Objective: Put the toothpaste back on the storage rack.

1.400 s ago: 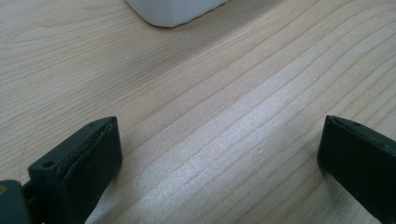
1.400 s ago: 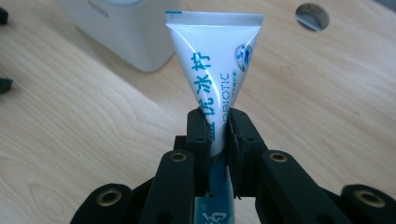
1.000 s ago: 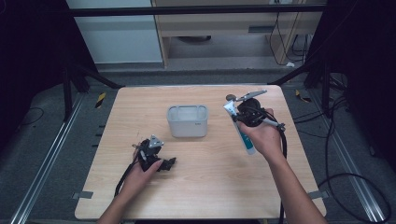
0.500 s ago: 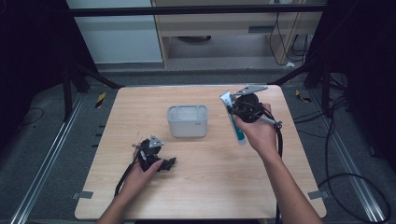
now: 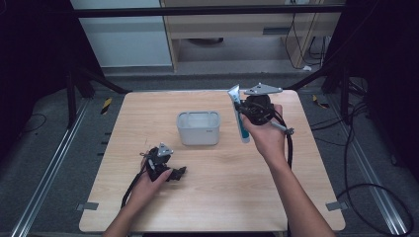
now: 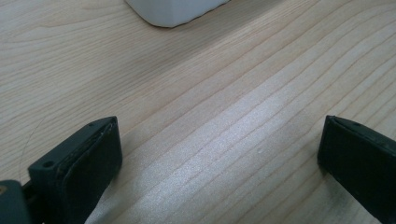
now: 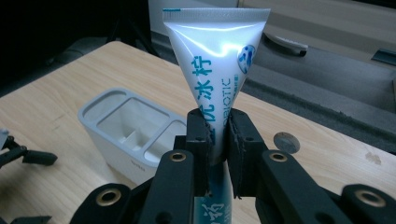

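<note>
A white and blue toothpaste tube (image 5: 241, 123) (image 7: 215, 65) stands nearly upright above the table, crimped end up, with my right gripper (image 5: 243, 109) (image 7: 218, 140) shut on its middle. It hangs just right of a white compartmented holder (image 5: 198, 128) (image 7: 126, 135), whose top is open. My left gripper (image 5: 177, 173) (image 6: 219, 154) rests on the wooden table (image 5: 222, 197) at the front left. Its jaws stand wide open with only bare wood between them, and a corner of the holder (image 6: 173, 9) lies ahead.
A small grey round disc (image 7: 286, 142) lies on the table to the right of the tube. Cables trail from both grippers. A dark floor with rails and cables surrounds the table, and a cabinet stands beyond its far edge.
My right gripper has risen with the tube and drifted left toward the holder, and the tube now stands more upright. The left gripper has not moved.
</note>
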The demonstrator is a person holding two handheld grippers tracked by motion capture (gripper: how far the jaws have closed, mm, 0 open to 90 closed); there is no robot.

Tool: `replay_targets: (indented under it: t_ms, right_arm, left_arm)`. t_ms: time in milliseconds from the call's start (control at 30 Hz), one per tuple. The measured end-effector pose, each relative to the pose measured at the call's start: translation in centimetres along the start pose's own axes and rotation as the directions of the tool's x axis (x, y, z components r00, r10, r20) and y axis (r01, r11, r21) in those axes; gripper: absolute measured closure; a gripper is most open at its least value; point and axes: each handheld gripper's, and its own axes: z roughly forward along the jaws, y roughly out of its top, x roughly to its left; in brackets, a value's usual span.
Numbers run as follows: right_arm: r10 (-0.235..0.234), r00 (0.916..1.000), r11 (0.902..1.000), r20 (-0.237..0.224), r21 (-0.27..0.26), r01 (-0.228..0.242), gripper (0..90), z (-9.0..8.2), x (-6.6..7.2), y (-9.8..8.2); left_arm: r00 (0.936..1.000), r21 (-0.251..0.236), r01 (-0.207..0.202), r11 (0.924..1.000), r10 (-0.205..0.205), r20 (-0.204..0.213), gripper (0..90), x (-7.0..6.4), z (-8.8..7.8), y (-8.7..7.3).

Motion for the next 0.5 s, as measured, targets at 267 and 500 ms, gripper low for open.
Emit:
replay_targets:
  t_ms: [267, 500]
  right_arm:
    - [0.019, 0.9998, 0.9991, 0.009, -0.039, -0.018, 79.9, 0.42, 0.4, 0.56]
    - [0.02, 0.9998, 0.9979, 0.007, -0.061, -0.019, 79.9, 0.78, 1.01, 1.08]
  left_arm:
    - [1.0, 0.001, -0.002, 1.0, 0.002, 0.001, 0.0, 0.02, 0.0, 0.01]
    - [1.0, -0.002, 0.0, 1.0, 0.0, 0.0, 0.0, 0.0, 0.01, 0.0]
